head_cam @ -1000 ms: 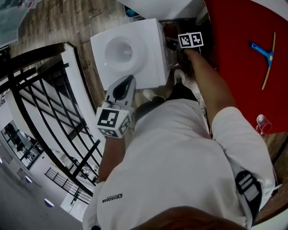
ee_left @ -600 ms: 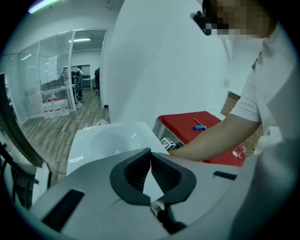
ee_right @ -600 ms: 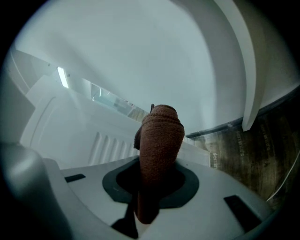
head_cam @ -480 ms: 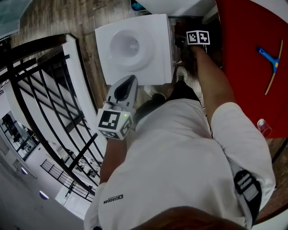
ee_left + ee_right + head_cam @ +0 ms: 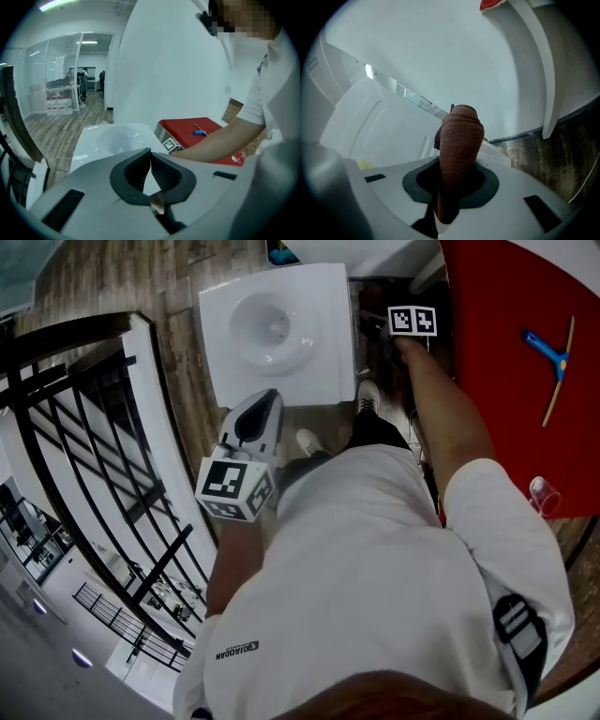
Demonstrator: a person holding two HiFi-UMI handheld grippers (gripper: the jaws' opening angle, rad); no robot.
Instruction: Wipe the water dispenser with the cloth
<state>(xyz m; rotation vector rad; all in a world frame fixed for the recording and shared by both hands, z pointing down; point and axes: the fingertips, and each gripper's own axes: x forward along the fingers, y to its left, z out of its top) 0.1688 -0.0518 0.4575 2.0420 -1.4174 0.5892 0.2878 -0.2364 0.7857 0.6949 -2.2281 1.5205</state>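
Water dispenser (image 5: 272, 334) side faced with cloth (image 5: 459, 140) clamped in right claw (image 5: 454, 183) for wiping; left claw (image 5: 151, 161) pinched together, empty, probably just held clear.

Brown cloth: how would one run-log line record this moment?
right gripper: shut on brown knitted cloth | left gripper: shut, empty | white water dispenser: beside cloth

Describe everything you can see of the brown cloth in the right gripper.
The cloth is reddish brown with a coarse, looped weave, like towelling. It is bunched into a thick roll, clamped between the jaws of the right gripper, and sticks out past them to a rounded, folded end. A darker flap shows at its left side. It stands in front of the white water dispenser; whether its tip touches the panel cannot be told.
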